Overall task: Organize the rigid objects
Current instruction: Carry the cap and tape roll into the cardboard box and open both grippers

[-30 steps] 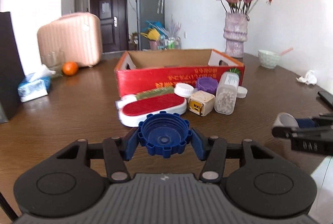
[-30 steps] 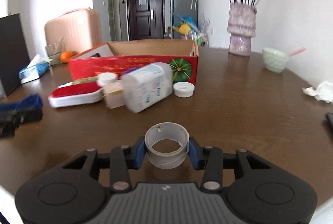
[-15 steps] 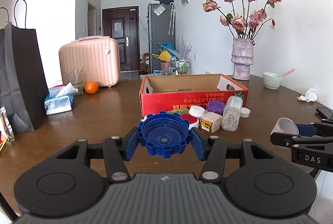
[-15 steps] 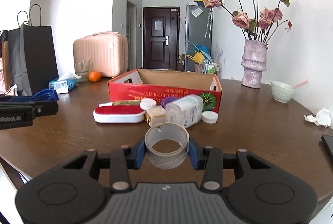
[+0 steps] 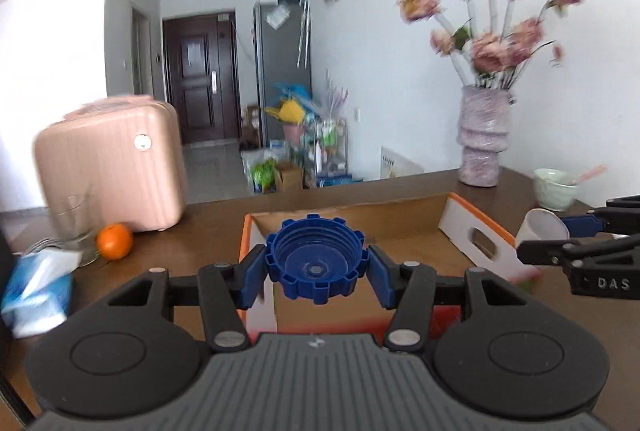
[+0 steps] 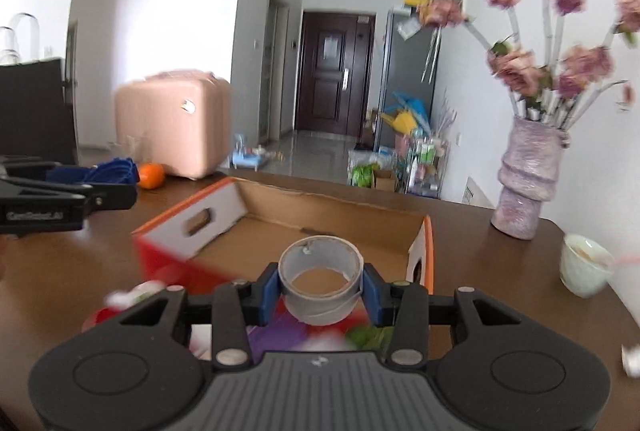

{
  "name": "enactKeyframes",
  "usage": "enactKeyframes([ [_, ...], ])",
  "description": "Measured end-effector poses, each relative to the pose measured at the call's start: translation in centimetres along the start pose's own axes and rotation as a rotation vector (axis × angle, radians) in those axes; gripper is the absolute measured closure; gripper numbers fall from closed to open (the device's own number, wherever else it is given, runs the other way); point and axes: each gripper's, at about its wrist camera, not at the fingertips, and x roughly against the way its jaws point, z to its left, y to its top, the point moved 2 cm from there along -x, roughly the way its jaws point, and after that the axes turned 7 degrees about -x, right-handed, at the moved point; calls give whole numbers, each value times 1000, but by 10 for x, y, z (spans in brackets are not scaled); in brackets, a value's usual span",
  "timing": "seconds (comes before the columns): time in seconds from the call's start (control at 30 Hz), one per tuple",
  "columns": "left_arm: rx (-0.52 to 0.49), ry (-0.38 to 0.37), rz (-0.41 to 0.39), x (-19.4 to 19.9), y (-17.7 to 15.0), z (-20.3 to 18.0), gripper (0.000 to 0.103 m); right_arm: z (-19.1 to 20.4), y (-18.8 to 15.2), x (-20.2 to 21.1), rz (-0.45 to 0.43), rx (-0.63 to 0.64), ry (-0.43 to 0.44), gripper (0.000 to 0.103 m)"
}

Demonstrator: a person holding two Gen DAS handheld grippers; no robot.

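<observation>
My left gripper [image 5: 316, 265] is shut on a blue ribbed bottle cap [image 5: 316, 255], hollow side facing the camera, held above the near wall of the open red cardboard box [image 5: 472, 227]. My right gripper [image 6: 320, 287] is shut on a grey roll of tape [image 6: 320, 281], held over the near edge of the same box [image 6: 224, 207], whose brown inside shows nothing in it. Each gripper appears at the edge of the other's view, the right one [image 5: 568, 231] with the tape roll, the left one [image 6: 92, 179] with the blue cap. Blurred red, white and purple objects [image 6: 280, 331] lie below the right gripper.
On the brown table stand a purple vase of pink flowers [image 5: 482, 143], a pale bowl with a spoon [image 6: 584, 265], a pink suitcase [image 5: 108, 163], an orange [image 5: 115, 241], a glass [image 5: 76, 227] and a blue tissue pack [image 5: 36, 287]. A black bag [image 6: 36, 103] stands at the left.
Both grippers have moved forward and up from over the table's near part to above the box's near edge, still holding the cap and the tape. The loose objects have dropped out of the left view.
</observation>
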Motion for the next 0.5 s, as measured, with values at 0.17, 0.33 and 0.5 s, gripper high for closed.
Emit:
enactKeyframes([
  [0.17, -1, -26, 168, -121, 36, 16, 49, -33, 44, -122, 161, 13, -85, 61],
  [0.33, -54, 61, 270, -200, 34, 21, 48, -56, 55, -227, 296, -6, -171, 61],
  [0.5, -85, 38, 332, -228, 21, 25, 38, -58, 49, -250, 342, 21, -189, 50],
])
